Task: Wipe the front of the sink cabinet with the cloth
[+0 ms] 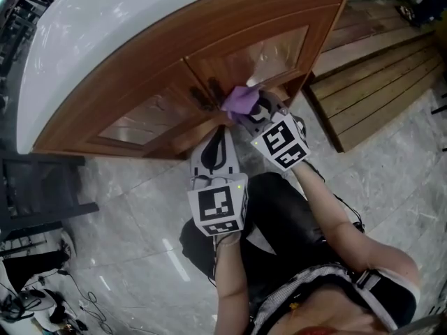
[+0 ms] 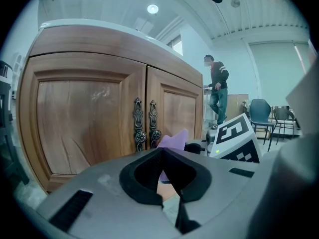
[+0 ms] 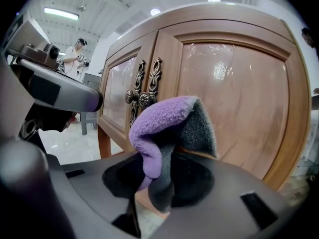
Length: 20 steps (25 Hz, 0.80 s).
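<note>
The wooden sink cabinet (image 1: pixel 160 68) has two doors with ornate metal handles (image 1: pixel 209 93) at the centre seam. My right gripper (image 1: pixel 255 110) is shut on a purple and grey cloth (image 1: pixel 241 102), which is held against the right door just beside the handles. In the right gripper view the cloth (image 3: pixel 164 123) folds over out of the jaws (image 3: pixel 159 173), in front of the door panel (image 3: pixel 239 93) and right of the handles (image 3: pixel 142 96). My left gripper (image 1: pixel 222 132) hangs below the handles, shut and holding nothing. Its view shows both doors (image 2: pixel 89 113), the handles (image 2: pixel 144 126) and the cloth (image 2: pixel 172 141).
Wooden decking (image 1: pixel 377 68) lies to the cabinet's right, and a black stand (image 1: pixel 42 187) is at its left on the tiled floor. Cables (image 1: pixel 42 306) lie at the lower left. A person (image 2: pixel 218 91) stands far off near chairs (image 2: pixel 259 113); another person (image 3: pixel 77 54) is behind.
</note>
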Available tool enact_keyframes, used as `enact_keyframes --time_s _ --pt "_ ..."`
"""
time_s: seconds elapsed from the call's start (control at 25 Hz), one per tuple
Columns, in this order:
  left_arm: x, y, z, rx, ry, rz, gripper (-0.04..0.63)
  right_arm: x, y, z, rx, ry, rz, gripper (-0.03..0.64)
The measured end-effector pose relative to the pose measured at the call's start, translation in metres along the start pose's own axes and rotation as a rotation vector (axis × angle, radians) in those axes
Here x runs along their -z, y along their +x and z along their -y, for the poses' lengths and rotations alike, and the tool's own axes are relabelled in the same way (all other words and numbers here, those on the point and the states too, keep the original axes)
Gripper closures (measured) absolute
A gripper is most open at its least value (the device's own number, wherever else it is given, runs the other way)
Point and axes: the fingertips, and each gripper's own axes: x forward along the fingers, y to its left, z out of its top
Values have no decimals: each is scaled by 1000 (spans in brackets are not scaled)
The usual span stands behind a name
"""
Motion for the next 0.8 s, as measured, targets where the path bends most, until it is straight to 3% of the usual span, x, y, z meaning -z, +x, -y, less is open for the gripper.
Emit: enact_keyframes --time_s 0.36,0.8 --pt "3 7 4 13 3 -8 595 1 2 1 -7 -7 -16 439" --pt "5 15 10 32 0 -12 595 5 -12 31 54 -1 -40 439"
